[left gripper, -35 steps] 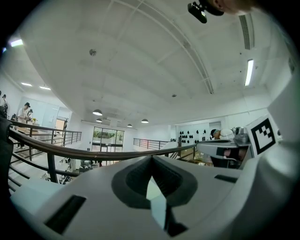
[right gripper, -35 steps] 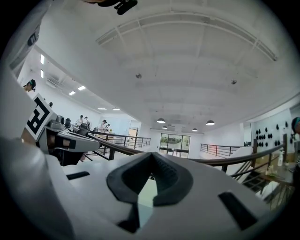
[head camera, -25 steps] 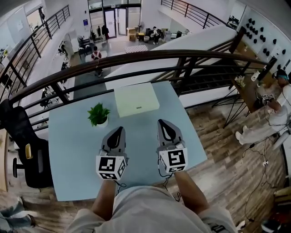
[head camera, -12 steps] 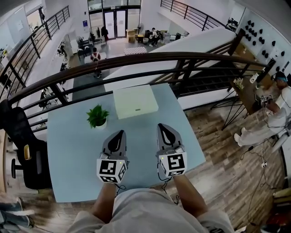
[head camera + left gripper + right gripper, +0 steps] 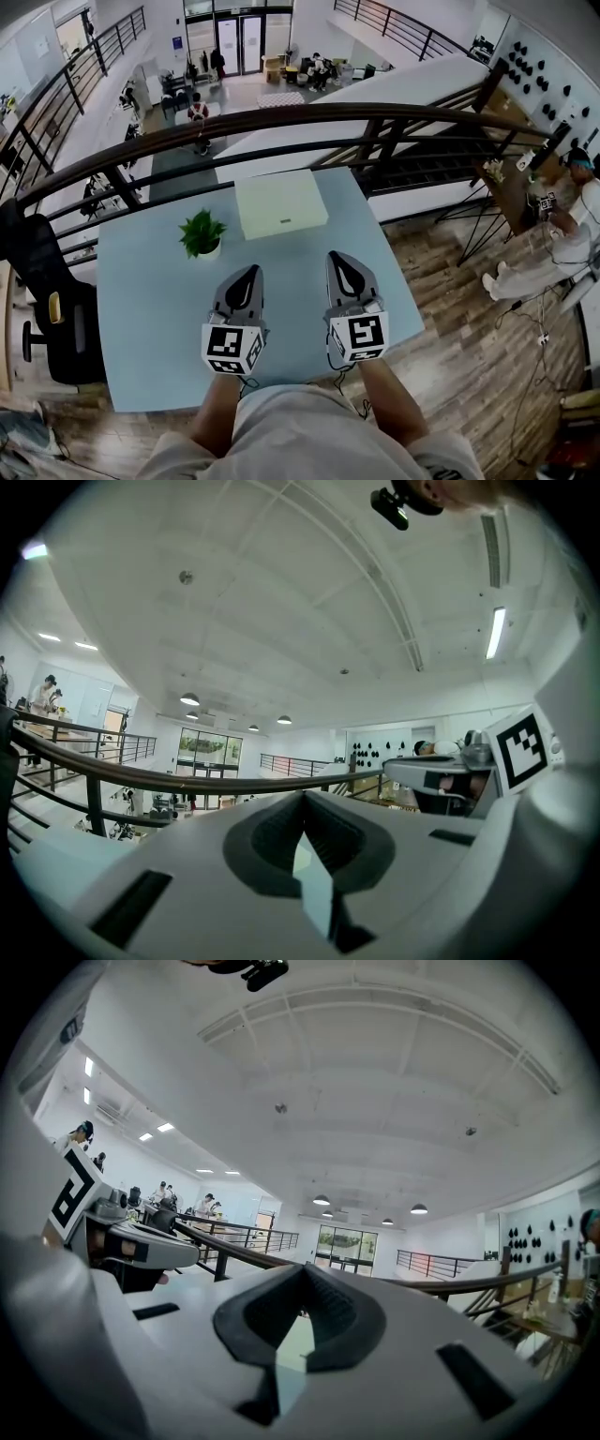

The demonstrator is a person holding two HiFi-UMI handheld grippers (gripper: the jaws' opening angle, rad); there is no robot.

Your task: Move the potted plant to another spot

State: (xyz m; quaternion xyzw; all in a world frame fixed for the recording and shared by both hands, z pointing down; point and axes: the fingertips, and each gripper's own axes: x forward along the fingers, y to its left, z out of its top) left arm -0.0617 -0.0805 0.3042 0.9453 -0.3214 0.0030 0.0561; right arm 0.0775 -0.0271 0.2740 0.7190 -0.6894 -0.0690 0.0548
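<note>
Green potted plant (image 5: 202, 233) unmoved; left gripper (image 5: 251, 273), right gripper (image 5: 336, 258) seemingly unshifted, fingers together.

The worktop (image 5: 150, 309) I'm working over is pale blue, and I count two things on it. A plant (image 5: 202, 234) in a small white pot stands upright left of the middle, toward the far side. Near it on the right, not touching, a flat white box (image 5: 279, 203) lies by the far edge.
</note>
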